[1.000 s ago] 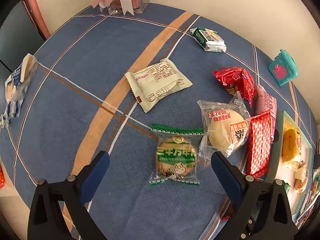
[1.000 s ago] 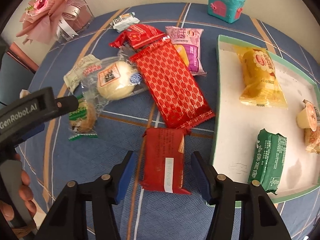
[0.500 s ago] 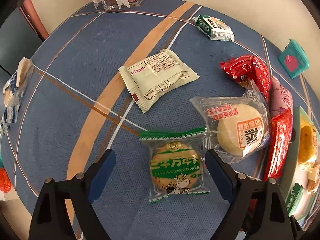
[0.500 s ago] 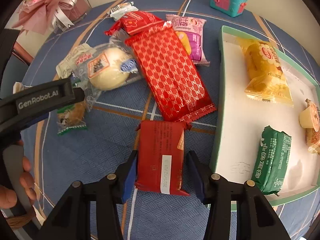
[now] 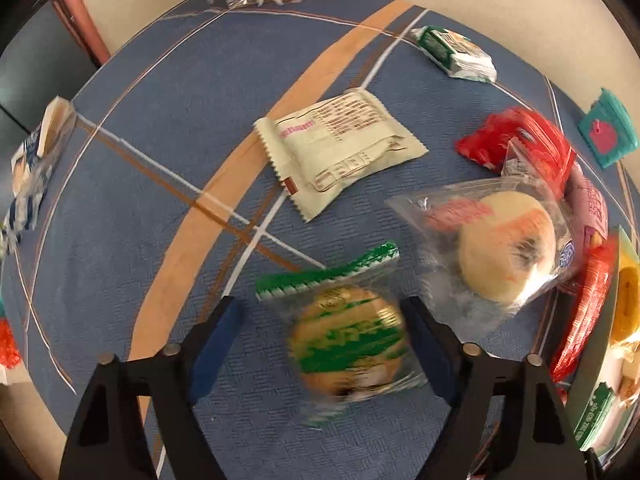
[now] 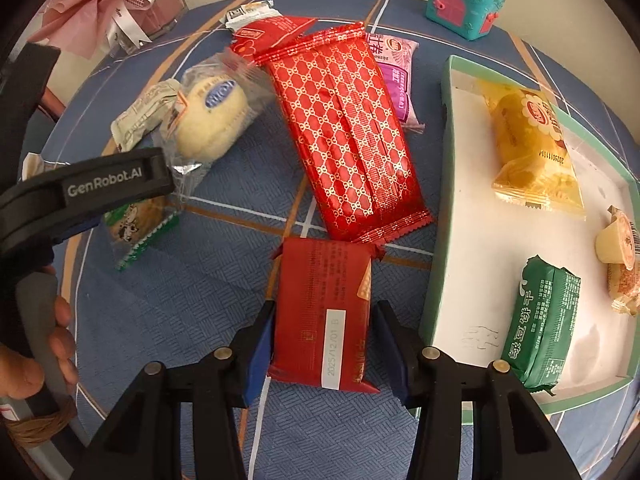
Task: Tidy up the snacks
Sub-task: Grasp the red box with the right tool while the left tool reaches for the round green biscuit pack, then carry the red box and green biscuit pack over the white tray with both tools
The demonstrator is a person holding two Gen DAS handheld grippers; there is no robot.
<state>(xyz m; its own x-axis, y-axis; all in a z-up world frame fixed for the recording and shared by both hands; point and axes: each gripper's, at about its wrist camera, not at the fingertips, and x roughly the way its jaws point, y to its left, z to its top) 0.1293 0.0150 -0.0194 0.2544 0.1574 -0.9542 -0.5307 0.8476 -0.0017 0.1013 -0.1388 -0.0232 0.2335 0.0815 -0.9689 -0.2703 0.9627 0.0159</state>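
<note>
A round biscuit in a clear, green-edged packet point(image 5: 348, 340) lies on the blue cloth between the blue pads of my left gripper point(image 5: 320, 308). Its jaws are closing and do not press on the packet, which is blurred. In the right wrist view, a dark red packet point(image 6: 324, 308) with a white date strip sits between the pads of my right gripper point(image 6: 325, 305), which are shut against its two long sides. It rests on the cloth just left of the white tray point(image 6: 444, 168) with a green rim. The left gripper's black body point(image 6: 100, 188) appears there too.
The tray holds a yellow packet point(image 6: 528, 148), a green packet point(image 6: 544, 320) and a jelly cup point(image 6: 618, 240). A long red patterned packet point(image 6: 344, 132), a wrapped bun point(image 5: 504, 256), a cream packet point(image 5: 340, 152), a purple packet point(image 6: 394, 68) and a teal box point(image 6: 464, 4) lie around.
Both grippers have come down toward the cloth. The left jaws have narrowed around the biscuit packet. The right jaws have closed in onto the dark red packet.
</note>
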